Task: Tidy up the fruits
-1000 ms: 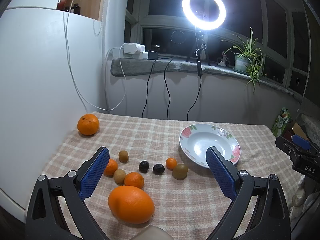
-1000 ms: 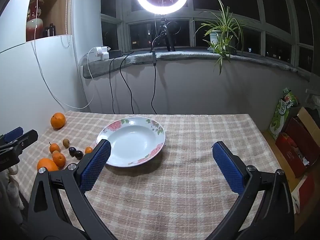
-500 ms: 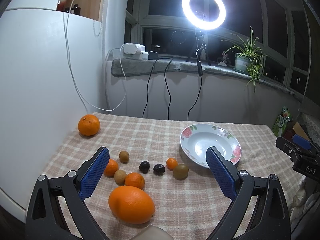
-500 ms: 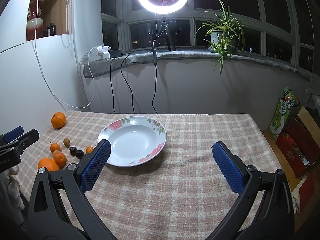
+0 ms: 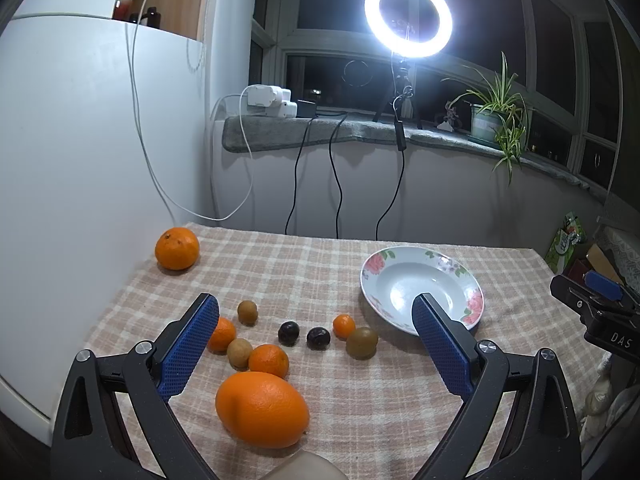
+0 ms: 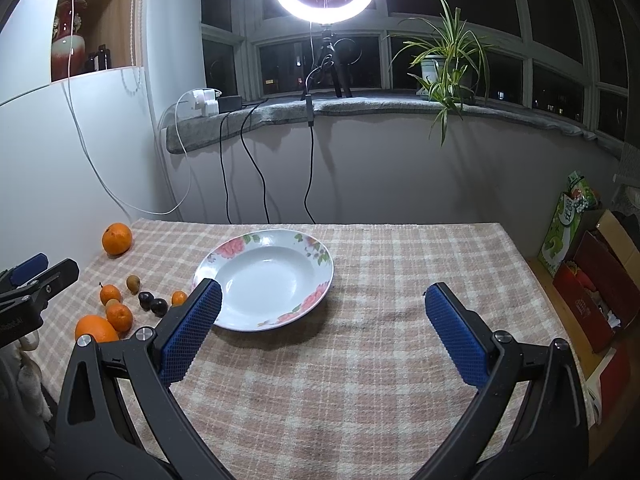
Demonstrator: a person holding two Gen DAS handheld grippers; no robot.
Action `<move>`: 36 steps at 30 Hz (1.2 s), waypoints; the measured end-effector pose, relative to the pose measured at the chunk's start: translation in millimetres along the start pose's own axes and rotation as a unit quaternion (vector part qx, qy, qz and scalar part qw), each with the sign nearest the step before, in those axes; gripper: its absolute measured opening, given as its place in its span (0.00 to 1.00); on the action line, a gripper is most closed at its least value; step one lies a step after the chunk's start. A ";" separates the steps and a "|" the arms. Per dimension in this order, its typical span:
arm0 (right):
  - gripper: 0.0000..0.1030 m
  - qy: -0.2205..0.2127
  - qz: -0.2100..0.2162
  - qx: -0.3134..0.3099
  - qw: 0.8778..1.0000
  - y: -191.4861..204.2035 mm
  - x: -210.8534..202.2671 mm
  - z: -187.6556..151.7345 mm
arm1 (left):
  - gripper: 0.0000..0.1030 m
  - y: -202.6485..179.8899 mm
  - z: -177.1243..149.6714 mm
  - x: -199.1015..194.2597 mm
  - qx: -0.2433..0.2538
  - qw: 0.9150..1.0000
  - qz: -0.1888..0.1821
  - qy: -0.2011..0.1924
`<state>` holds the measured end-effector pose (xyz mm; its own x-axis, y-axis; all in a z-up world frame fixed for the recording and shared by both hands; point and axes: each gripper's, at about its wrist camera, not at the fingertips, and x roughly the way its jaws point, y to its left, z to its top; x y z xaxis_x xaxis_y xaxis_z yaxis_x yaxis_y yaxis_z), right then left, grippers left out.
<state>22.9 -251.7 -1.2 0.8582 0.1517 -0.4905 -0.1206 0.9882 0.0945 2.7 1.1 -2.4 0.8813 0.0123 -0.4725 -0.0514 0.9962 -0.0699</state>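
A white flowered plate sits empty on the checked tablecloth. Left of it lie several fruits: a big orange nearest me, a mandarin, two dark plums, a kiwi, small brown fruits and a lone orange at the back left. My left gripper is open above the fruits, empty. My right gripper is open and empty over the cloth, right of the plate.
A white wall and cabinet border the table's left side. Cables hang from the windowsill behind. Boxes and bags stand on the floor past the right table edge. A ring light and a plant stand on the sill.
Both grippers have barely shifted; the scene slid very slightly. Nothing was taken hold of or let go.
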 end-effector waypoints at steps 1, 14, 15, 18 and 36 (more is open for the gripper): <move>1.00 0.000 0.000 0.001 1.000 0.3 -0.1 -0.9 | 0.95 -0.2 -0.6 0.3 0.000 1.000 0.000 0.000; 1.00 0.002 0.002 0.000 1.000 0.5 2.6 -3.3 | 0.95 -0.5 -2.4 2.6 0.000 1.000 0.002 0.002; 1.00 0.002 0.001 0.000 1.000 1.2 3.1 -3.9 | 0.95 -0.2 -2.6 2.6 0.000 1.000 0.001 0.002; 1.00 0.002 0.002 0.000 1.000 0.3 3.4 -4.0 | 0.95 -0.5 -3.0 2.9 0.001 1.000 0.002 0.003; 1.00 0.016 0.010 -0.008 1.000 6.0 9.3 -8.0 | 0.95 5.5 -6.4 6.4 -0.005 1.000 0.004 0.008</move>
<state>26.2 -244.2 -12.1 0.8389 0.1719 -0.5164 -0.1460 0.9851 0.0908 5.1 6.1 -11.4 0.8730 0.0179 -0.4873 -0.0625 0.9952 -0.0754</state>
